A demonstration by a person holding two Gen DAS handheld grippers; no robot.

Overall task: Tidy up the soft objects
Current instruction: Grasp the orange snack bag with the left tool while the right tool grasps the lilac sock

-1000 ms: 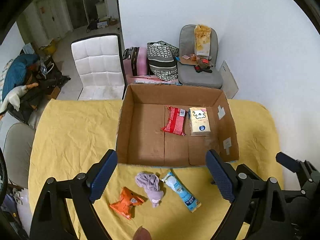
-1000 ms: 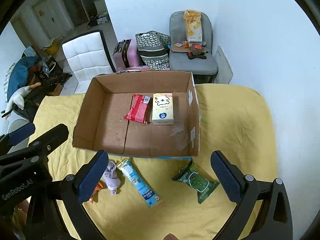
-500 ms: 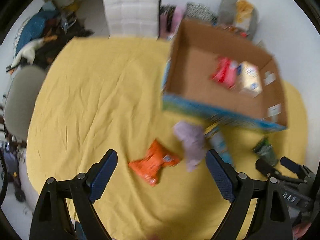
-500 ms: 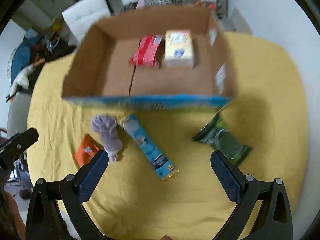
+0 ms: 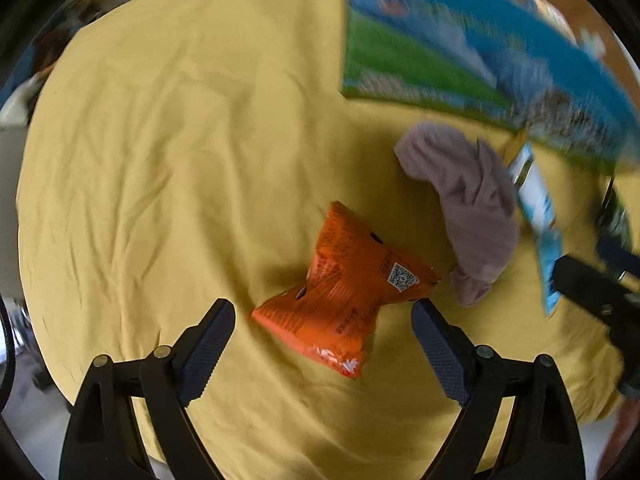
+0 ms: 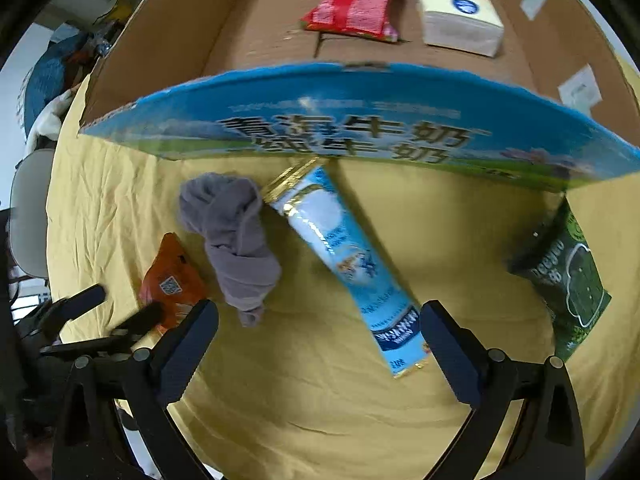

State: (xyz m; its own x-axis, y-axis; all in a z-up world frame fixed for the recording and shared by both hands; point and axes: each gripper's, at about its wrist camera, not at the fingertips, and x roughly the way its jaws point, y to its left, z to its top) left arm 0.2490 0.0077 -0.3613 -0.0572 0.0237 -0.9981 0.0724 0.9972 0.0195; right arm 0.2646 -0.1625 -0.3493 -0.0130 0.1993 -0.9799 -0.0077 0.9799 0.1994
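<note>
Below my left gripper [image 5: 323, 318], jaws wide and empty, lies the orange packet [image 5: 345, 294] on the yellow cloth [image 5: 168, 168]; I'd straddle its pinched waist before closing. Rightward sit the grey sock [image 6: 234, 236] and blue sachet [image 6: 352, 268], under my right gripper [image 6: 319, 326], likewise spread with nothing held. Both belong in the cardboard box [image 6: 168, 44].

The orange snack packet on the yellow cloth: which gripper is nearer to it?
Left. The left gripper hangs open right over the orange snack packet. The right gripper is open above the blue sachet, beyond the grey sock.
</note>
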